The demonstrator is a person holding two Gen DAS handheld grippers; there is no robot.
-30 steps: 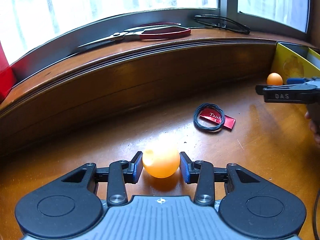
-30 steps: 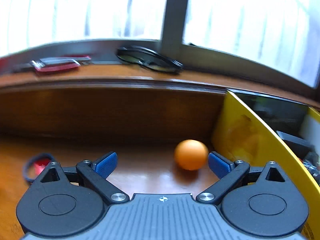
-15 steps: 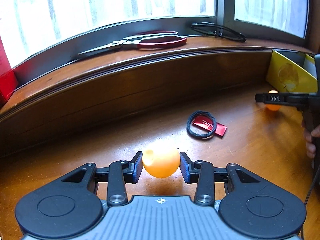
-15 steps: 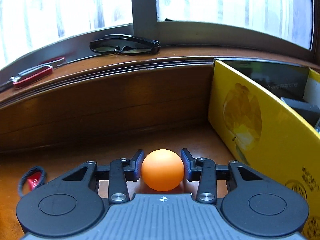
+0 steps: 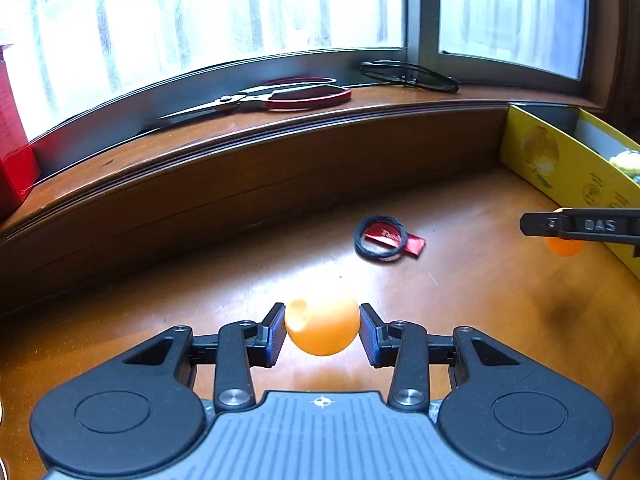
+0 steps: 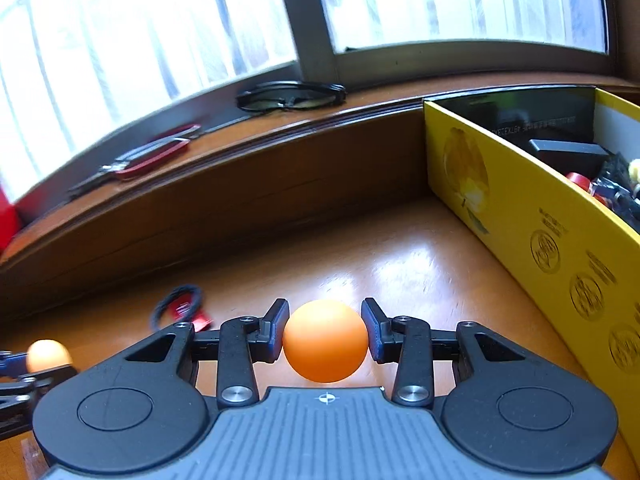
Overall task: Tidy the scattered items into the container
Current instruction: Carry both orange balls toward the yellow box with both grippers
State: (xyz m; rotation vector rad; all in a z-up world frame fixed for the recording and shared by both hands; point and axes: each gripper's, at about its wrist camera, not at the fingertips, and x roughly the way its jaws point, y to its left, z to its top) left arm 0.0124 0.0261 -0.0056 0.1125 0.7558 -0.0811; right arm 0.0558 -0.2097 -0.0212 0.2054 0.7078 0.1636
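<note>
**Asker:** Left wrist view first, please. What is where?

**Describer:** At 6 o'clock the left gripper (image 5: 322, 330) has its jaws clenched on a dented orange ping-pong ball (image 5: 322, 327); the dent shows on the ball's upper left. Towards 12 o'clock, on the wooden table (image 5: 500, 300), a black hair tie (image 5: 380, 242) lies looped over a red tag (image 5: 412, 245). At 3 o'clock stands the yellow cardboard box (image 5: 560, 168), with the right gripper just beside it.

**Asker:** And the right wrist view?

**Describer:** At 9 o'clock, the other gripper with its ball. At 6 o'clock the right gripper (image 6: 325, 332) grasps a smooth orange ping-pong ball (image 6: 325, 340), pads pressed to both sides. At 2 o'clock the box (image 6: 520, 216) is open-topped and already holds dark and red items. Scissors (image 6: 140, 162) and glasses (image 6: 290, 96) rest on the windowsill beyond.

**Asker:** How should the drop go?

**Describer:** My judgement: carry each ball over the yellow wall, lower it among the contents, then release gently, since light balls bounce. Keep squeeze modest on the dented one. Hair tie and tag are not yet tidied.
</note>
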